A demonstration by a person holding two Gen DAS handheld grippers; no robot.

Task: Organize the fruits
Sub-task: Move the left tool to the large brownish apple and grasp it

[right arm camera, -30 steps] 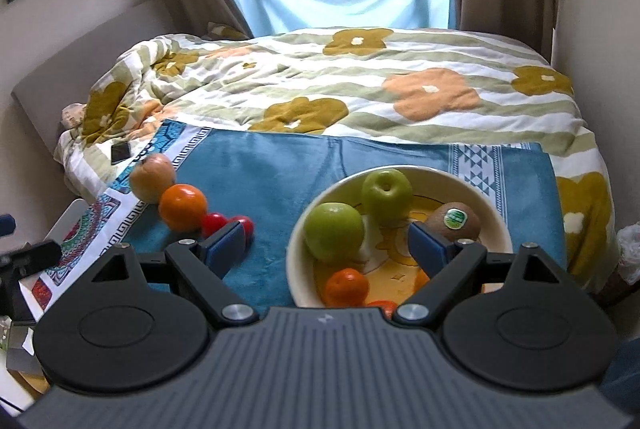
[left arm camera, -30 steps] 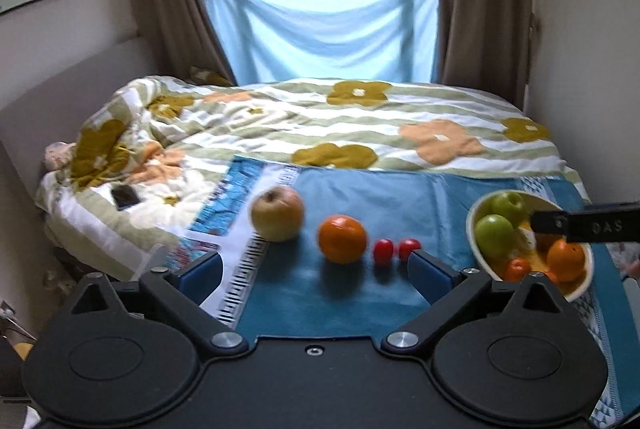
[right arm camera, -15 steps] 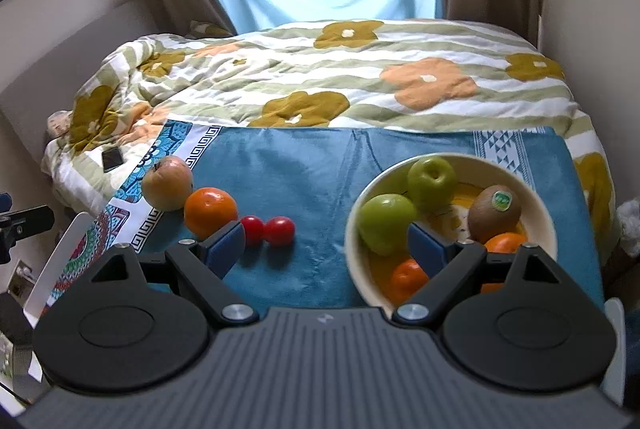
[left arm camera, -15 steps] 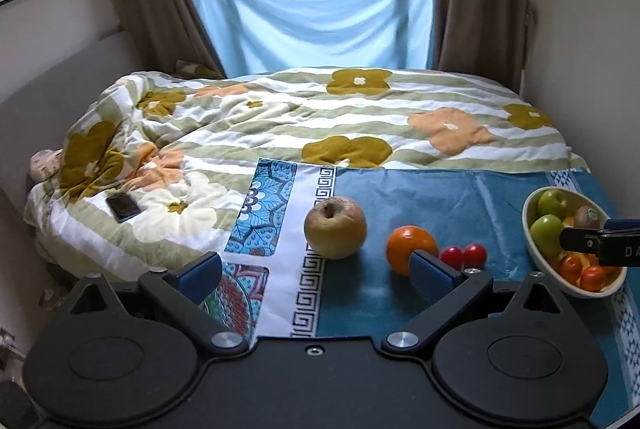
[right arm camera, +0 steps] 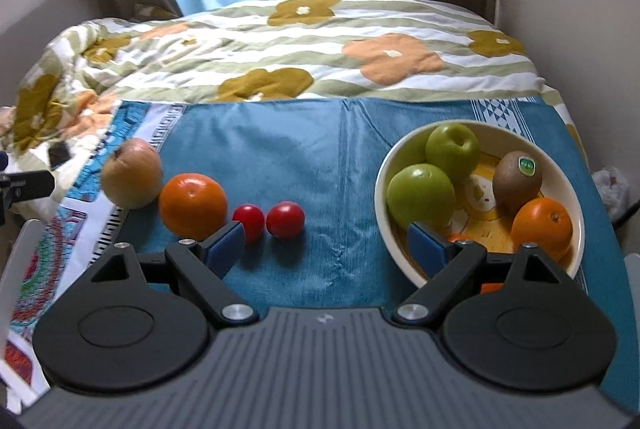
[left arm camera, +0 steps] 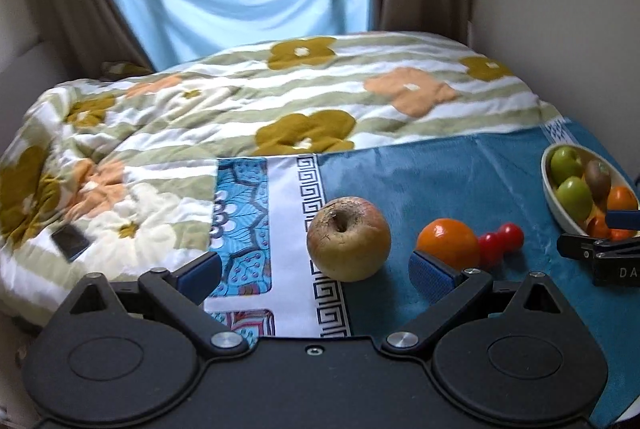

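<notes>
2 grippers, both spread wide and holding nothing: left gripper sits low over the blue cloth with the russet apple dead ahead between its fingers, the loose orange just behind its right finger and 2 cherry tomatoes further right. Right gripper has those tomatoes just ahead of its left finger, loose orange and apple beyond to the left. Bowl sits ahead-right behind its right finger, holding 2 green apples, a kiwi and more oranges.
</notes>
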